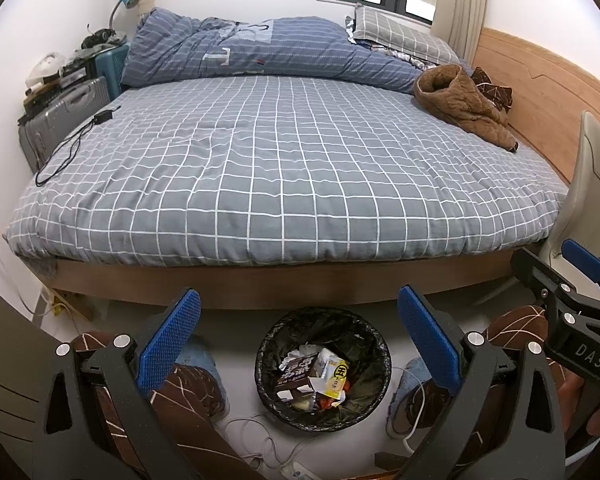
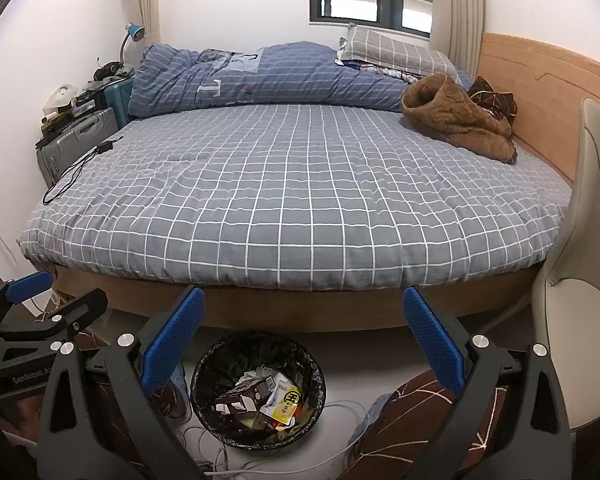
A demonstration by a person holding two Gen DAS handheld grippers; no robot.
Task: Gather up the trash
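A round black-lined trash bin [image 1: 268, 344] stands on the floor in front of the bed; it also shows in the right wrist view [image 2: 204, 364]. It holds a brown carton [image 1: 296, 370], a yellow packet [image 1: 334, 374] and scraps. The same carton [image 2: 244, 394] and packet [image 2: 282, 402] show in the right wrist view. My left gripper [image 1: 298, 340] is open and empty above the bin. My right gripper [image 2: 304, 340] is open and empty above and right of the bin. Each gripper shows at the edge of the other's view.
A bed with a grey checked cover [image 1: 284, 168] fills the room ahead, with a folded blue duvet [image 1: 260, 48], a brown fleece garment [image 1: 464, 108] and a black charger cable [image 1: 72, 148]. Suitcases [image 1: 56, 120] stand left, a beige chair [image 2: 580, 280] right. White cables [image 1: 260, 436] lie by the bin.
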